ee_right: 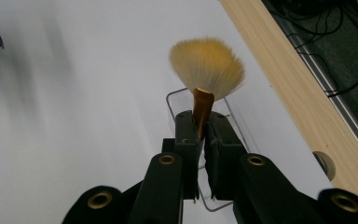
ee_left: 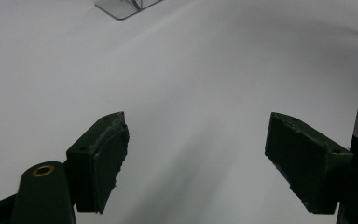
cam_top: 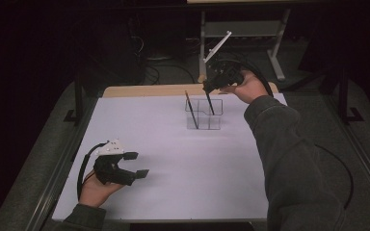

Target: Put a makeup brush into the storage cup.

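We grip the fan brush (ee_right: 207, 70) in our right hand-held gripper (ee_right: 202, 128), lowering it into the clear holder (cam_top: 204, 114); release remains; left hand-held gripper (ee_left: 196, 154) open

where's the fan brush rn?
In the right gripper view, the fan brush is clamped in the right gripper, bristles over the clear holder at the table's far side.
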Demonstrator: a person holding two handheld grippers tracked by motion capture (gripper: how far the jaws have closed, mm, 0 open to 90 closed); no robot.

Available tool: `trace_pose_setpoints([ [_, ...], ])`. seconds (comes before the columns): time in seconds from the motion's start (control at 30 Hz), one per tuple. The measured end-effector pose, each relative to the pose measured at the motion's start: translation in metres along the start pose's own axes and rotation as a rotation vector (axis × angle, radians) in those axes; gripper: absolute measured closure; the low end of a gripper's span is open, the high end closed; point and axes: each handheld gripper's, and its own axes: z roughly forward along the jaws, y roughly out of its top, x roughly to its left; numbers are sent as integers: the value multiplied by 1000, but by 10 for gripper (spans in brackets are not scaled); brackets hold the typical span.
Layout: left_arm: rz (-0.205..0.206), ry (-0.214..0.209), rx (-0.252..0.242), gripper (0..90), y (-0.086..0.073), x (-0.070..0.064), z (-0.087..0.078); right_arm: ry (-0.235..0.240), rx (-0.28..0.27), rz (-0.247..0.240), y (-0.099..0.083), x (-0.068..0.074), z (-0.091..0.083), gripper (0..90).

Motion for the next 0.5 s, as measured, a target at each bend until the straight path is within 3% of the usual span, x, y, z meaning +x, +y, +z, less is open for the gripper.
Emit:
trace_pose_setpoints([
  [0.5,-1,7,4,203,0,-1,0,-15,3,-4,12,-4,11,831],
])
